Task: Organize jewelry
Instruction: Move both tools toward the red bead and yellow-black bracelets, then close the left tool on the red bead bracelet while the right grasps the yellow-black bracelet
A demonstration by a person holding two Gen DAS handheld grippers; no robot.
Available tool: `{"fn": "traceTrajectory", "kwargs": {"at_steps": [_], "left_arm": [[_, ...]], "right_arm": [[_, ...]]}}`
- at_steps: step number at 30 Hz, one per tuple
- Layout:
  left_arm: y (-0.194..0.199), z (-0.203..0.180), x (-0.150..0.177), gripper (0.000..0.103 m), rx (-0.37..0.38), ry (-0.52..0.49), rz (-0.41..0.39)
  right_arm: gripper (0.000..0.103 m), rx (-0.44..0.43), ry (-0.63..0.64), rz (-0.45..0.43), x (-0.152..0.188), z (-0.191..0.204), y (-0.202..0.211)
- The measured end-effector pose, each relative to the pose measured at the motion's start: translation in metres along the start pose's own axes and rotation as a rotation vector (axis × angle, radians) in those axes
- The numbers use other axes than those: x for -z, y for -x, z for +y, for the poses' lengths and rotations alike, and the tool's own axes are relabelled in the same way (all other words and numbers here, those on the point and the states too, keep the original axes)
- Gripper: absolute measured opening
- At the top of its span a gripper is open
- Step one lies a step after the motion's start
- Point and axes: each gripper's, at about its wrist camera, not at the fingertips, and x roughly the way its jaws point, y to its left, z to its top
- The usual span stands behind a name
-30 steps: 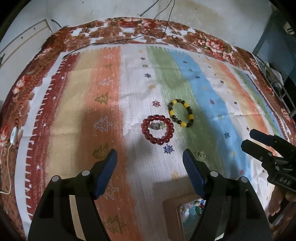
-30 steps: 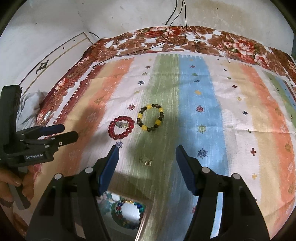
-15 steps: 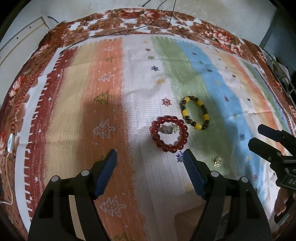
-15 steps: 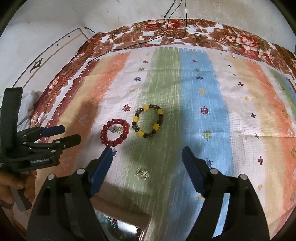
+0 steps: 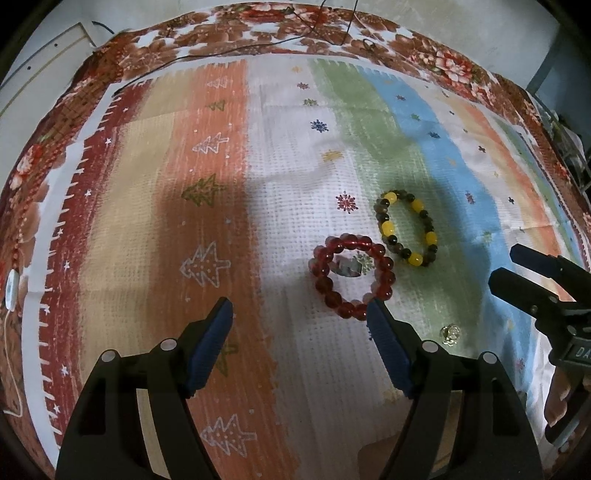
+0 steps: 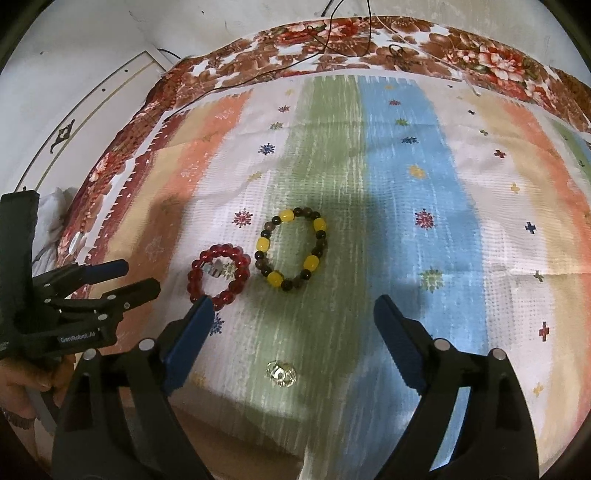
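A red bead bracelet [image 5: 352, 275] lies on the striped cloth with a small silver ring [image 5: 347, 268] inside it. A yellow and dark bead bracelet [image 5: 406, 227] lies just right of it. A small gold ring [image 5: 451, 334] lies nearer, to the right. My left gripper [image 5: 299, 314] is open and empty, its right finger tip at the red bracelet's near edge. In the right wrist view the red bracelet [image 6: 218, 277], the yellow bracelet [image 6: 293, 253] and the gold ring [image 6: 280, 373] show. My right gripper [image 6: 293, 317] is open and empty, just short of the yellow bracelet.
The striped cloth [image 5: 184, 166] lies over a floral bedspread [image 5: 258, 33] with black cables [image 6: 332, 33] at the far edge. The wooden box's rim [image 6: 221, 435] shows at the bottom of the right wrist view. A white wall lies beyond.
Both grippers have moved forward toward the bracelets, which now sit closer to the fingers. The jewelry box has slid almost out of both views. Both grippers stay open.
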Motion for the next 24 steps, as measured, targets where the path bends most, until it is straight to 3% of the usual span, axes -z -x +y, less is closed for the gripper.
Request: {"fn": "traceTrajectory", "kwargs": {"at_steps": [24], "left_arm": [[-0.035, 0.005, -0.008, 0.075, -0.029, -0.019, 0.058]], "right_arm": [[0.088, 0.126, -0.005, 0.045, -0.027, -0.009, -0.050]]}}
